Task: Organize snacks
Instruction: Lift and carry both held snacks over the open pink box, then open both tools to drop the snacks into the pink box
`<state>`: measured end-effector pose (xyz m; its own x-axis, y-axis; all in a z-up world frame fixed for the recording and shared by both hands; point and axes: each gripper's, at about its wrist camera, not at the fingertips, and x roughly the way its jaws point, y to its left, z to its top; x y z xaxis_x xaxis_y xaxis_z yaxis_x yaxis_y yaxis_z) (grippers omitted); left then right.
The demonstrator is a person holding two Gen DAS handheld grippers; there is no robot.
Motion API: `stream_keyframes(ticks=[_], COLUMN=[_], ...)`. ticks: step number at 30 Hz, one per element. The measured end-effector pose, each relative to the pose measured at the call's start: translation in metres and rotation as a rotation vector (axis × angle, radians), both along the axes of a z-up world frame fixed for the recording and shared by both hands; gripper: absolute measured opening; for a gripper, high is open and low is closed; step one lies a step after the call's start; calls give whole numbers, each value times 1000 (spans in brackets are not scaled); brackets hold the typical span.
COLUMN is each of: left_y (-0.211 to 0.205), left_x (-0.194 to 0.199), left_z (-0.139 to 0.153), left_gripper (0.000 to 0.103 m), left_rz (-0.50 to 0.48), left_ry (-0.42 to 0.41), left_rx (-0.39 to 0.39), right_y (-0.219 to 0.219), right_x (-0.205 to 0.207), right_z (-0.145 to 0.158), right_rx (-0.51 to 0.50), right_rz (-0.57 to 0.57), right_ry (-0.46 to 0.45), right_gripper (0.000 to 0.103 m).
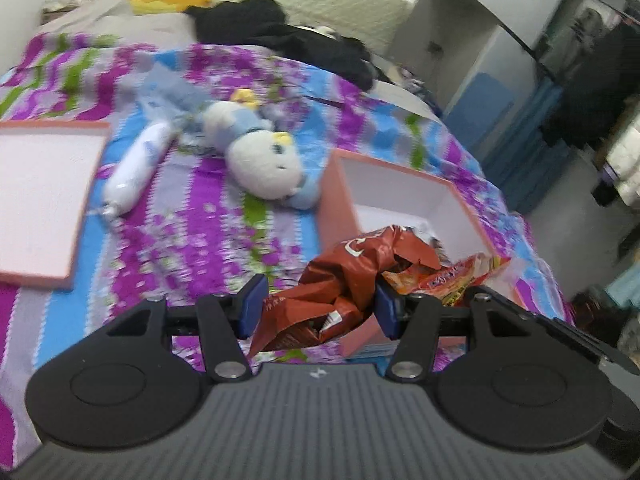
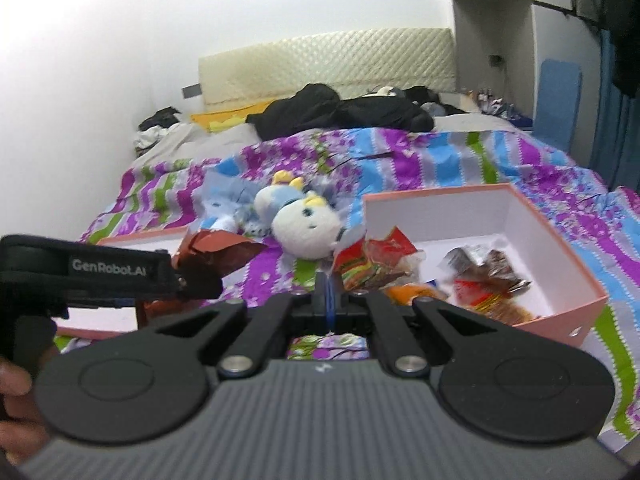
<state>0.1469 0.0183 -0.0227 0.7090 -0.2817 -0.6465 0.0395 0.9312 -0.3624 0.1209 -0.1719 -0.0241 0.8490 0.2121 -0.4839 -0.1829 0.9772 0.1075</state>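
A: Left hand-held gripper clamps the brown snack bag; pink box just ahead-right, plush toy beyond.

B: Right hand-held gripper pinched tight on a red-yellow packet; box to its right.

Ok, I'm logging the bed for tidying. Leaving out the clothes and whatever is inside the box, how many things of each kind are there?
Held packets: 2 (brown packet, red-yellow packet)
Box: 1
Lid: 1
Plush: 1
Tube: 1
Total: 6
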Motion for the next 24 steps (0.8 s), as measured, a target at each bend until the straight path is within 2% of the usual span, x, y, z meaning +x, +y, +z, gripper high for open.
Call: stream_keyframes(ticks=[3,10,13,18,24], left_y=[-18,-62,-80,-106,-141], left_x=[13,55,76,119,172], left_z=[8,15,18,10,-22], left_gripper=[61,62,62,62,62], left_rz=[-39,-123,-157,-200,-257], left_ry=[-24,-39,-47,-26,27], left_rx=[19,0,15,27,76], right_y=[-17,-58,-77,-102,-125], right_x=[4,29,44,77,120], right_z=[4,11,11,-5,-40], right_rx=[-9,-26,-23,-19,11], right_rz=[-38,-120,-151,-194,-238], right_ry=[-12,-43,-48,-22,43], right_gripper=[3,3,3,3,3])
